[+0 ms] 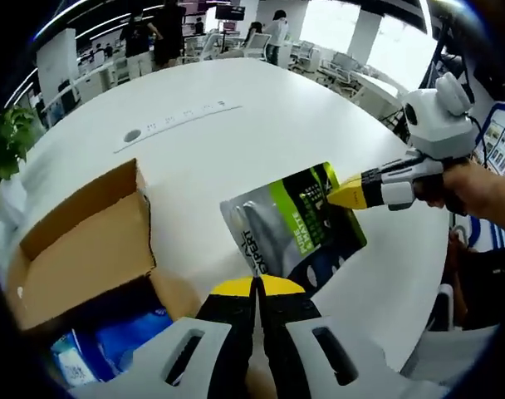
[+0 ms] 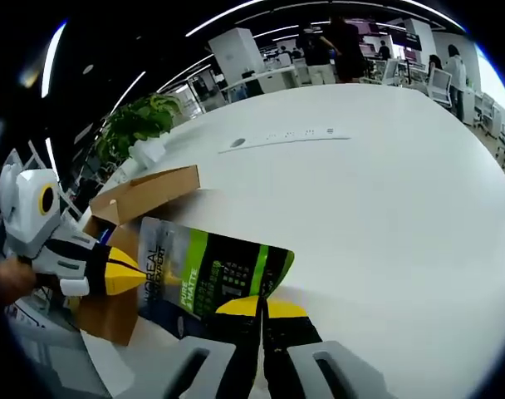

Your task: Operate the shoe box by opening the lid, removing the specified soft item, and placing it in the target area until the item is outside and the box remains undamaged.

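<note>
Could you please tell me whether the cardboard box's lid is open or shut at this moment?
Open: the cardboard box has its lid flap raised, exposing blue items inside.

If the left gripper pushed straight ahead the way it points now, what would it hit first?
The left gripper is shut on the near edge of the grey-green pouch, so it would only push the pouch. Past it lies bare white table; the right gripper sits off to the side.
</note>
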{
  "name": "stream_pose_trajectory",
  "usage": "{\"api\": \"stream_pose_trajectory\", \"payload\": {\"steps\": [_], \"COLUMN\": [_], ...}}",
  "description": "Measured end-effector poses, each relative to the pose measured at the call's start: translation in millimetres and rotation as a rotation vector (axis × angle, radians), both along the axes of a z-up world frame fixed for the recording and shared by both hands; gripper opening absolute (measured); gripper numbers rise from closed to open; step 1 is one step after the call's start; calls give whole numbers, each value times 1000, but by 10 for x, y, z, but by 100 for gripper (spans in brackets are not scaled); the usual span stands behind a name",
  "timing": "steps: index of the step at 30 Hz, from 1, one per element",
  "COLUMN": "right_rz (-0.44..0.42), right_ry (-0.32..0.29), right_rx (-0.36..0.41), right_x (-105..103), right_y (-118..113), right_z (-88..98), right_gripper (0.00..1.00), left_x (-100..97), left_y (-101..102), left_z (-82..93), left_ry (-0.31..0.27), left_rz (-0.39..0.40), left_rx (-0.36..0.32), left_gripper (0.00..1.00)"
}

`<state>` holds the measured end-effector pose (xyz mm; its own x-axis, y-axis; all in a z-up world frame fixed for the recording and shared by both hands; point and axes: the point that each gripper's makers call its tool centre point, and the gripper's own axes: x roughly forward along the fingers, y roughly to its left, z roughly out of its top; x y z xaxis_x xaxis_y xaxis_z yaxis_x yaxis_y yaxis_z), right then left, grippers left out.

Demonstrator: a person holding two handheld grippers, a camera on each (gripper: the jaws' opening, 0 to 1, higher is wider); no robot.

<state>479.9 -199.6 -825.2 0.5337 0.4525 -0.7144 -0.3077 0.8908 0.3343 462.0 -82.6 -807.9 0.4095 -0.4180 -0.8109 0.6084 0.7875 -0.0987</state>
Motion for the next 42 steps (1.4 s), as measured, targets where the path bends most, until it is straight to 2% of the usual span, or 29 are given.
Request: {"api": "stream_pose_trajectory", "payload": {"steps": [2,10,20,28,42], "right_rz": [-2,-29,-64,-89,-154], "right_ry": [-2,-13,-2,-11,8], "right_rx": [-2,-3,-34,-44,-23], "right_x": [-6,13,-25,-2,14], "right_y": [1,-1,-48,-33,24], "right_z": [-22,-109,-243,-222,-242], "right_gripper": [0,0,0,0,0], "left_x": [3,22,29,12,-38], "left_y": [-10,3,16,-1,43], "left_z": [-8,-6,29,85,227], "left_ry": [-15,-21,-21,-17,-30], "left_rz": [-19,-15,-1,2,12], "left_rx": [16,20,0,-25,-57], "left_gripper": [0,0,0,3,5]}}
